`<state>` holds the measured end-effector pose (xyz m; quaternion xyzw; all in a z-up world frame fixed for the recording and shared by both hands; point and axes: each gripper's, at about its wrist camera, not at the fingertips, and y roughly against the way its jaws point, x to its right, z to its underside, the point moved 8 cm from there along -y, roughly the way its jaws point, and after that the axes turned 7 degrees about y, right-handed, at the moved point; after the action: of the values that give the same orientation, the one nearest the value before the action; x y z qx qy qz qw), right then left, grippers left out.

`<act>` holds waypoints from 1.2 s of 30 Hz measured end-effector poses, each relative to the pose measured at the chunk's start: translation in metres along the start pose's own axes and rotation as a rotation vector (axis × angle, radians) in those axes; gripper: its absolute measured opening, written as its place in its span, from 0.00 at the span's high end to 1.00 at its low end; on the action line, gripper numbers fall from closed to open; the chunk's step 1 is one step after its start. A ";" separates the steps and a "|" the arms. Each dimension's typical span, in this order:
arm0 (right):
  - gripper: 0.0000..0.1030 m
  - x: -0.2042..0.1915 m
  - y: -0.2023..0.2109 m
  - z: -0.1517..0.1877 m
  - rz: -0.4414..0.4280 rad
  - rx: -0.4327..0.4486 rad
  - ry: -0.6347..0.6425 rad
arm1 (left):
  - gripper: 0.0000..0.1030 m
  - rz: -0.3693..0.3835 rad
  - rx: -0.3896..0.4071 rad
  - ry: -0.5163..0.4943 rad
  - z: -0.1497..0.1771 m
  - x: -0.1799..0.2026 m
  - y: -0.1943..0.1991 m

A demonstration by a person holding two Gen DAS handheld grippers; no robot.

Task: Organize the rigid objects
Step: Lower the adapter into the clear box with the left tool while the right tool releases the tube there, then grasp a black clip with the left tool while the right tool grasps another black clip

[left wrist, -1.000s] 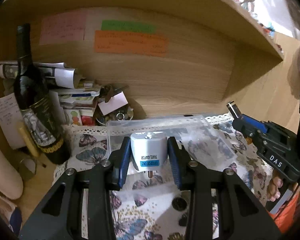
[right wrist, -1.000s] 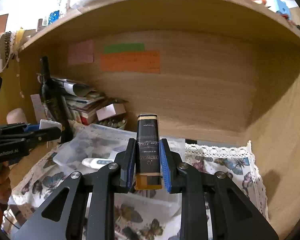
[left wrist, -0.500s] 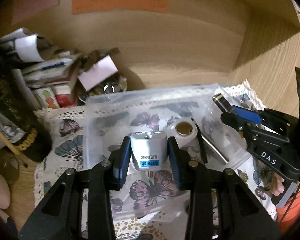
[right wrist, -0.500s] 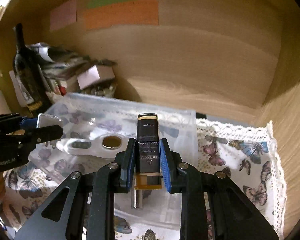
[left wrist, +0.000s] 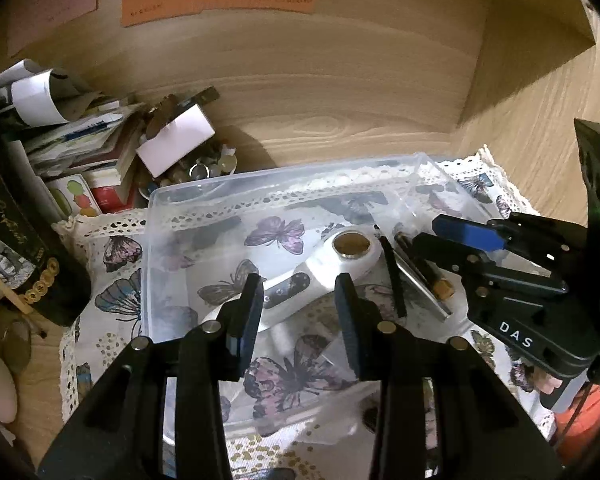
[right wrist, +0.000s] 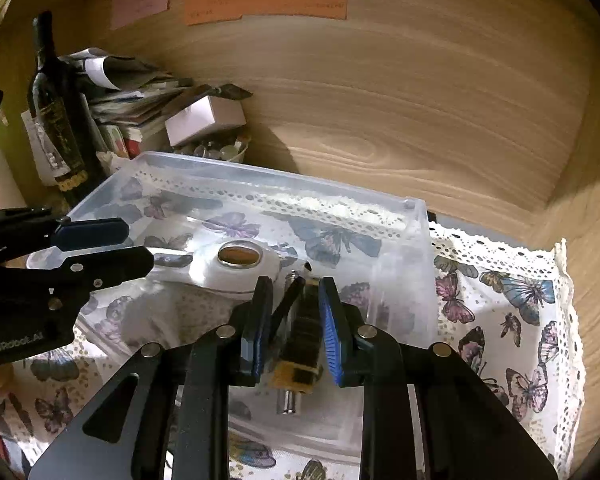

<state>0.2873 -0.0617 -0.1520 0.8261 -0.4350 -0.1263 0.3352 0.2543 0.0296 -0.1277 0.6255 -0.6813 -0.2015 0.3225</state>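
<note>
You are holding the left gripper [left wrist: 298, 282] over the clear box [left wrist: 284, 172] with its jaws standing a narrow gap apart and gripping nothing; through that gap you are looking at the white device [left wrist: 320, 272], which is lying on the box floor with its round gold-capped head toward 1 o'clock and its handle running toward 7 o'clock. The right gripper [right wrist: 295, 284] is hanging over the right half of the same box, jaws likewise only a little parted. The dark case [right wrist: 306, 320] is showing in that gap with its gold end toward 6 o'clock. It is sitting clear of the left pad, so it is probably lying loose in the box, not clamped. A silver rod [left wrist: 420, 284] is resting beside it. The box is sitting on the butterfly cloth [right wrist: 500, 300] covering the desk [left wrist: 340, 128]. Judging by looks, you are dealing with small, stiff, light pieces. The case is looking glossy and likely slippery, so you should be closing on its two flat long sides near mid-length. The device is likely hard plastic; its rounded head would be squirming out, so the straight handle is offering the better hold. The thin-walled box is probably sliding easily on the cloth.
</note>
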 end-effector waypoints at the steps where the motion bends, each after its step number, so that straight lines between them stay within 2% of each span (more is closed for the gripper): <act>1: 0.79 0.000 0.003 -0.001 0.001 0.007 -0.001 | 0.64 0.003 0.005 0.003 -0.001 0.001 0.003; 5: 0.77 -0.001 0.021 -0.006 0.005 0.044 -0.001 | 0.63 0.004 0.035 0.003 -0.004 0.003 0.020; 11: 0.70 -0.002 0.057 -0.013 0.023 0.120 0.010 | 0.44 -0.002 0.103 0.004 -0.007 0.001 0.053; 13: 0.65 -0.002 0.069 -0.012 0.024 0.142 0.010 | 0.34 -0.009 0.132 0.003 -0.007 0.000 0.065; 16: 0.57 -0.003 0.092 -0.008 0.043 0.177 0.017 | 0.27 -0.023 0.170 -0.010 -0.002 0.000 0.084; 19: 0.56 -0.005 0.105 -0.003 0.050 0.188 0.022 | 0.19 -0.031 0.180 -0.020 0.006 0.002 0.094; 24: 0.56 -0.009 0.115 0.016 0.048 0.175 0.010 | 0.11 -0.019 0.138 -0.016 0.030 0.007 0.095; 28: 0.55 -0.013 0.110 0.038 0.033 0.138 -0.007 | 0.10 -0.003 0.068 -0.022 0.056 0.013 0.082; 33: 0.55 -0.017 0.093 0.074 -0.004 0.055 -0.052 | 0.10 0.027 -0.053 -0.026 0.091 0.023 0.058; 36: 0.55 -0.021 0.079 0.095 -0.023 -0.004 -0.064 | 0.10 0.037 -0.099 -0.032 0.106 0.028 0.048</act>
<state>0.1772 -0.1186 -0.1721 0.8260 -0.4357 -0.1575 0.3210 0.1457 -0.0051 -0.1652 0.5927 -0.6870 -0.2389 0.3459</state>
